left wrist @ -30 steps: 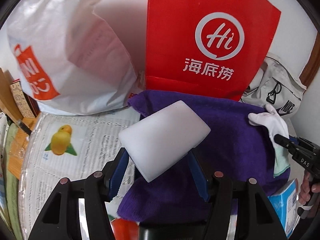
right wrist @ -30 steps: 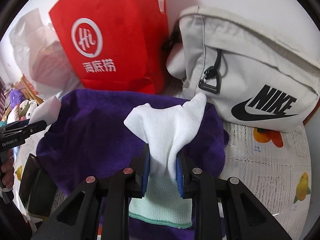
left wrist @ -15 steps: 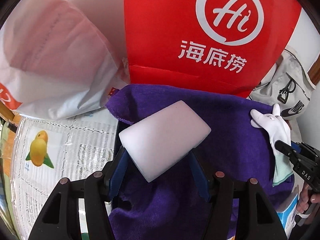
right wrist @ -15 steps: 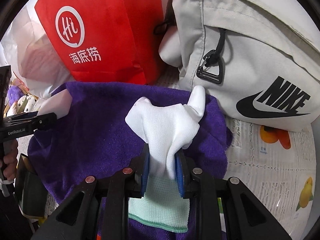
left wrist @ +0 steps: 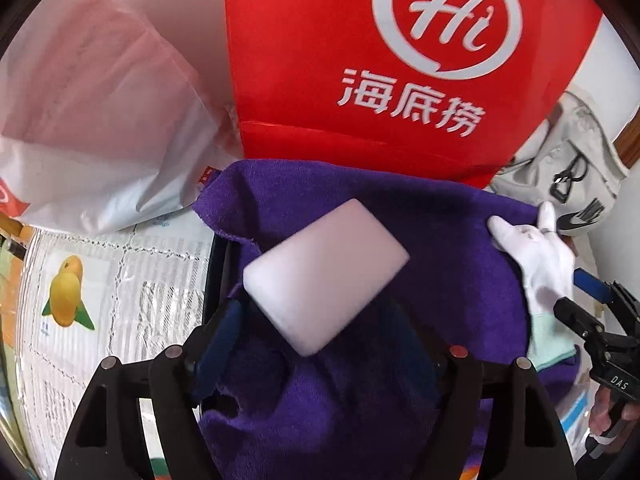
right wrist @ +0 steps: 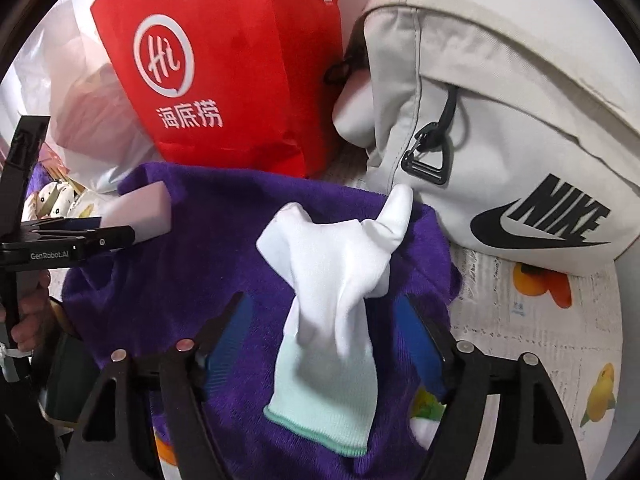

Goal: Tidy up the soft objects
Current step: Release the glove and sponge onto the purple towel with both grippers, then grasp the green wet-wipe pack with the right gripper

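Purple towel [left wrist: 448,240] covers the middle of the tabletop [left wrist: 132,312], which wears a printed sheet with fruit pictures. Behind the towel stand a red bag [left wrist: 360,60], a white plastic bag [left wrist: 100,112] to its left and a pale grey sling bag [right wrist: 500,120] to its right.

Left tongs [left wrist: 320,336] have just been opening, and their blue pads now stand clear of the sponge [left wrist: 326,276]. That white block lies tilted between them over the towel, its near corner down by the pads; whether it rests on the cloth or hangs just above it I cannot tell. In the right wrist view the same sponge [right wrist: 140,216] shows at the towel's left edge, beside the tip of the left tongs.

Right tongs [right wrist: 326,344] have also just been opening. Their jaws stand wide, one pad on each side of the glove [right wrist: 340,300] with purple cloth showing in both gaps. This white glove lies on the towel between them, its mint-green cuff toward the camera and its crumpled fingers pointing at the sling bag. From the left wrist view the glove [left wrist: 540,264] sits at the towel's right edge, with the right tongs just beside it.
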`<action>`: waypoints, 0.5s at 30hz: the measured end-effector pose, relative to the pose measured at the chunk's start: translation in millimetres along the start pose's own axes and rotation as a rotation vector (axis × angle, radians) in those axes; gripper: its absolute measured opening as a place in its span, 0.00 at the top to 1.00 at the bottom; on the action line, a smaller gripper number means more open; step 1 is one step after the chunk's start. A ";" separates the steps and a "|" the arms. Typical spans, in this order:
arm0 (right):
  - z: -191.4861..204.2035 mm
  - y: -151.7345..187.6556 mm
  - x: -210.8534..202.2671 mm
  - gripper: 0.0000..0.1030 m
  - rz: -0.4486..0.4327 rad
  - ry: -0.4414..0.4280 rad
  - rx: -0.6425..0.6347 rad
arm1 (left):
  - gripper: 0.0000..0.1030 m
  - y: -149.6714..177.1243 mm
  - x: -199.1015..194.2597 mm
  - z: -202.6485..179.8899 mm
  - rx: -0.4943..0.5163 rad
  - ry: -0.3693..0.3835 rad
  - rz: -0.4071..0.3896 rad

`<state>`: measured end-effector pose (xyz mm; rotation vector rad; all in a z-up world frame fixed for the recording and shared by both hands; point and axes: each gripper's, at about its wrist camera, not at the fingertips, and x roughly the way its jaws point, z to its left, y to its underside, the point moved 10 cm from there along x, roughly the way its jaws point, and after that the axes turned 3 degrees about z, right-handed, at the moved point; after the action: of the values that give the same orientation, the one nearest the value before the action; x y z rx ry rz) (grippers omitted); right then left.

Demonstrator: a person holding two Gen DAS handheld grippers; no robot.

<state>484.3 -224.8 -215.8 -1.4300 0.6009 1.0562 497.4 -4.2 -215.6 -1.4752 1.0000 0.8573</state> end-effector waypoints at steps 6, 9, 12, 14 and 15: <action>2.6 8.0 -27.9 0.16 -0.019 0.003 0.036 | 0.27 13.9 -33.3 -1.5 -0.004 -0.009 -0.047; 2.3 14.2 -47.9 0.12 -0.062 0.000 0.075 | 0.27 22.9 -56.5 -4.8 0.001 0.004 -0.085; 5.6 22.5 -67.8 0.11 -0.087 -0.016 0.087 | 0.27 34.8 -74.7 -5.4 0.000 0.013 -0.101; 11.3 28.0 -79.5 0.11 -0.100 0.000 0.094 | 0.27 41.5 -86.6 -5.0 0.000 0.038 -0.113; 10.2 32.0 -88.4 0.11 -0.105 0.015 0.090 | 0.27 46.1 -94.1 -2.6 -0.006 0.042 -0.123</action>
<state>414.2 -239.7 -154.1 -1.3770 0.5704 0.9259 418.9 3.6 -146.6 -1.5487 0.9276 0.7446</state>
